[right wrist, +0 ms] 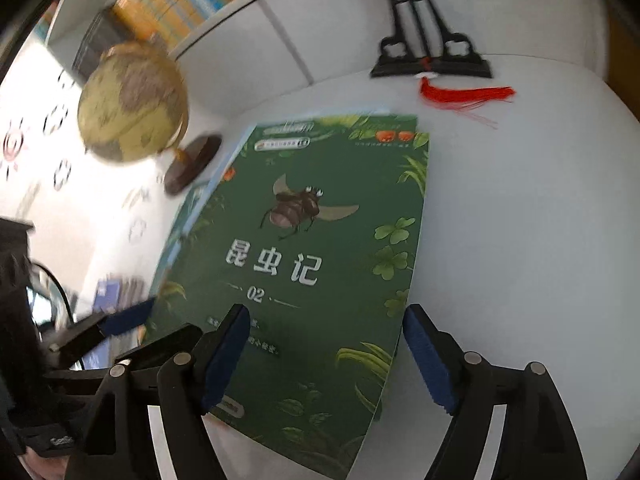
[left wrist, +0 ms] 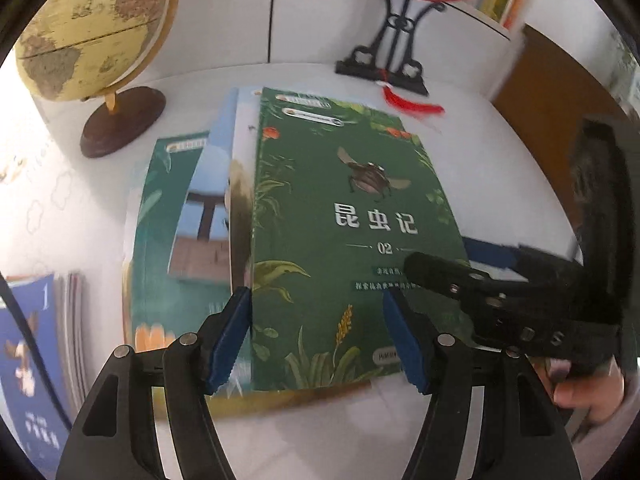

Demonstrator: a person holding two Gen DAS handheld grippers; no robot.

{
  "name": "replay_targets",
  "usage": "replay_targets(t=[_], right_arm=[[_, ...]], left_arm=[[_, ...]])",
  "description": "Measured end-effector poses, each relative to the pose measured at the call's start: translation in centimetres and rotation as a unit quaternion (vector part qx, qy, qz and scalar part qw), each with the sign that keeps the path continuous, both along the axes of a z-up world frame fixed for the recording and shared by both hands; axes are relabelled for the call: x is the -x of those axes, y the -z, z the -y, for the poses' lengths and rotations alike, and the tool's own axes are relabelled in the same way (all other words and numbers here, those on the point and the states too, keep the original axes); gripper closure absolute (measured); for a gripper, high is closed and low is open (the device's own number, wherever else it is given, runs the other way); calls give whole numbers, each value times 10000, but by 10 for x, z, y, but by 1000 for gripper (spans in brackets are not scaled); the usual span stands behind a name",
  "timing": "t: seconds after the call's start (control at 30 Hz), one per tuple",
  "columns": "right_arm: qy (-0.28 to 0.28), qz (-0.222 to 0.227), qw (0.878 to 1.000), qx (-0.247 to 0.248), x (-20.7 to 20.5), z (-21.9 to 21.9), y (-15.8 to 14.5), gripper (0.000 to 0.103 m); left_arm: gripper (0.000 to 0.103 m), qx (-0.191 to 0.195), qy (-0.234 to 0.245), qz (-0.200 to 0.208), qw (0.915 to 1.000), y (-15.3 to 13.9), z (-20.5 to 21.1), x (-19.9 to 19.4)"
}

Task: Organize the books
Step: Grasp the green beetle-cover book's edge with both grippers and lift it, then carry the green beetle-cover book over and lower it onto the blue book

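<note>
Nearest the left wrist camera, the left gripper (left wrist: 318, 336) is seen angled steeply down over the table (left wrist: 480, 168), its blue pads (left wrist: 228, 336) standing apart and pressing on nothing. The left pad is set just at the spine edge of the green insect book (left wrist: 344, 240), the right pad over the book's lower right part; the cover's near end is thus framed between the two pads, but whether they touch it cannot be told.

The right gripper (right wrist: 328, 356) is likewise pointed down at the same book, its jaws spread wide and empty. One of its fingers (right wrist: 224, 356) is seen over the cover's lower part, the other just beyond the book's right edge, above the bare table. In the left view this gripper is seen reaching in from the right, with a hand (left wrist: 588, 392) gripping it.

The green insect book is laid flat on top of a fanned pile; beneath it a blue-covered book (left wrist: 208, 216) and another green book (left wrist: 152, 232) are exposed on the left. A globe (left wrist: 92, 28) and a black stand (left wrist: 392, 52) with a red tassel (left wrist: 412, 104) are placed behind the pile. More books (left wrist: 36, 352) are seen at the left edge.
</note>
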State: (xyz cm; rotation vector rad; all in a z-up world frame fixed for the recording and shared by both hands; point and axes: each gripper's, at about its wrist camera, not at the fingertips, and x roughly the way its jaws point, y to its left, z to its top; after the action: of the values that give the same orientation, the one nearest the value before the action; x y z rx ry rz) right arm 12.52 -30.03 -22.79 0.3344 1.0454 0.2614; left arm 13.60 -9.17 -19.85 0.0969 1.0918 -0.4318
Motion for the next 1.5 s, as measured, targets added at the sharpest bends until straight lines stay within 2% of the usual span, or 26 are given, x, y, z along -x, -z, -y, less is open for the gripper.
replay_targets(t=[0.07,0.17,0.23,0.27,0.3,0.43,0.5,0.6,0.63,0.73,0.8,0.83,0.9,0.97,1.0,1.07,1.1,1.23,1.33,1.37,1.4,1.47,1.5], right_arm=[[-223,-71,9997,33,8,-2,1,22],[-595,-70,9978,-297,22,-2,2,17],[-825,39,9956,-453,27,2,3,17],[-915,86,9939,-607,28,9,5,18],[-849,52,9937,-732,28,16,7,18],[-482,-78,9906,-1280,27,39,13,19],[-428,-67,9894,-1384,29,41,15,19],[-602,-174,9850,-1608,33,34,18,18],[-675,-245,9836,-1655,34,32,18,18],[-689,-281,9848,-1570,41,28,15,18],[-622,-251,9827,-1727,46,31,16,19],[-577,-274,9809,-1838,47,33,17,21],[-433,-326,9835,-1724,48,32,18,41],[-381,-216,9833,-1764,57,36,14,48],[-437,-111,9799,-1945,60,37,11,50],[-721,186,9639,-2556,71,41,0,54],[-790,205,9618,-2613,73,39,-3,55],[-719,20,9674,-2428,69,28,4,55],[-534,48,9650,-2568,68,24,8,55],[-545,111,9619,-2675,69,23,7,60],[-639,220,9566,-2833,69,22,3,70],[-915,502,9450,-3100,72,15,-11,79],[-970,593,9443,-3088,71,10,-16,79]], left_arm=[[39,21,-60,-162,9998,0,-6,12],[39,111,38,-430,9990,3,-18,27],[39,208,108,-470,9986,7,-25,22],[39,140,0,-435,9990,8,-27,16],[39,115,-150,-401,9990,8,-30,9],[39,831,-498,-438,9943,4,-39,-20],[39,848,-622,-563,9929,9,-37,-27],[39,920,-511,-764,9915,20,-31,-25],[39,931,-488,-629,9925,19,-30,-20],[39,1109,-335,-636,9912,20,-29,-6],[44,1174,-376,-608,9905,19,-31,-1],[49,1192,-441,-571,9902,19,-34,1],[58,1272,-594,-531,9887,18,-43,3],[58,1315,-778,-476,9871,19,-52,2],[58,1282,-805,-490,9873,20,-57,1],[59,1333,-754,-458,9872,21,-63,0],[59,1365,-758,-488,9865,21,-66,-1],[59,1279,-772,-504,9875,19,-74,-4],[60,1211,-856,-549,9874,18,-84,-5],[61,1200,-861,-559,9874,18,-87,-5],[61,1276,-846,-582,9865,16,-91,-5],[61,1536,-840,-628,9826,14,-98,-5],[60,1604,-876,-644,9810,14,-101,-6]])
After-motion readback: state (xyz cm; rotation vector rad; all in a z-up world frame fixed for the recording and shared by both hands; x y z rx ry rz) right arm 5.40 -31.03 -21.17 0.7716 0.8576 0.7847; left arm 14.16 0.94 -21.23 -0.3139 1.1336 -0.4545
